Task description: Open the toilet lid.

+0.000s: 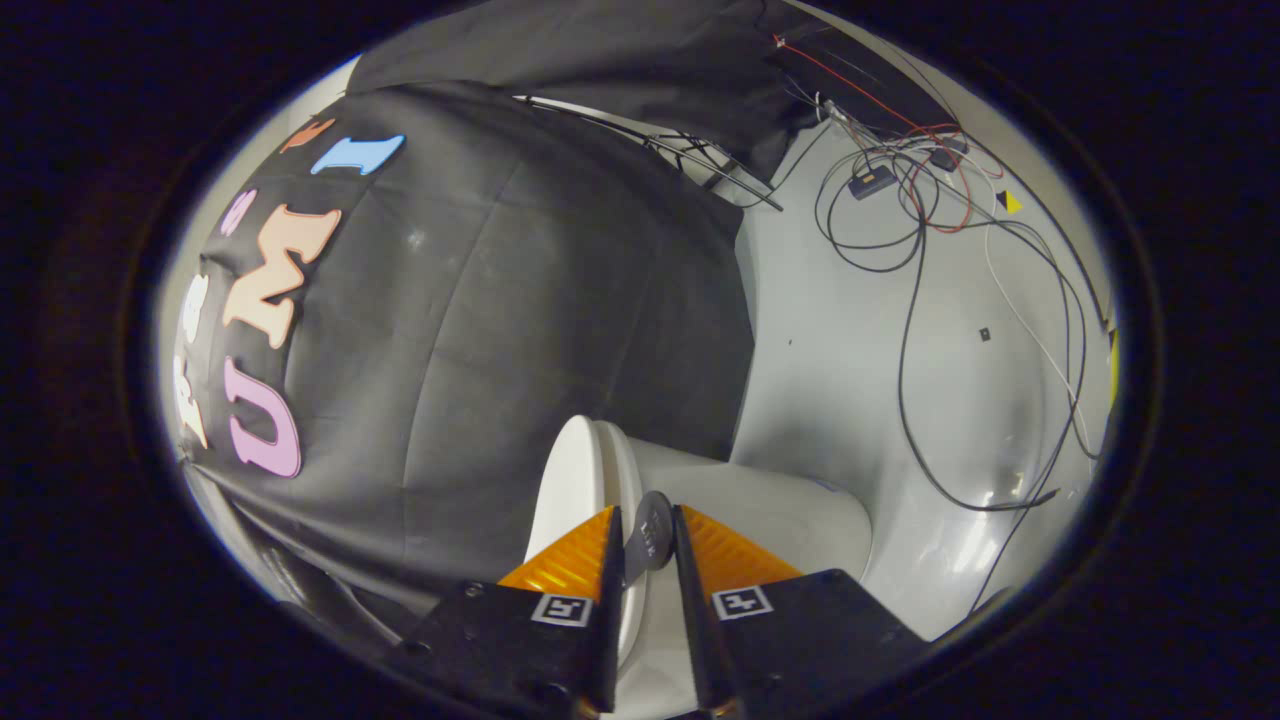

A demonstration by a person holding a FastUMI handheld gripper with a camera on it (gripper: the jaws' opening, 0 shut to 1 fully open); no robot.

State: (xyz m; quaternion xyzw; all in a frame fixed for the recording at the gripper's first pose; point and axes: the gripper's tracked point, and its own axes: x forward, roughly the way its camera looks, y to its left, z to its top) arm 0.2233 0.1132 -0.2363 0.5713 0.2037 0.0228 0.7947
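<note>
Between nearly closed fingers [645,535]: toilet lid [575,480] tab [650,530], apparently pinched; lid raised.

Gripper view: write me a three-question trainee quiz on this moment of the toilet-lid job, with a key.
1. True or false: the gripper has its fingers closed on a small round grey tab at the edge of the toilet lid.
2. What lies beyond the toilet, spread over the pale floor? A) towels B) loose cables C) a bucket
3. Fill in: the lid stands ____ rather than lying flat on the bowl.

Key
1. True: both fingers press the tab from either side.
2. B
3. raised, seen edge-on beside the black cloth wall.
</note>
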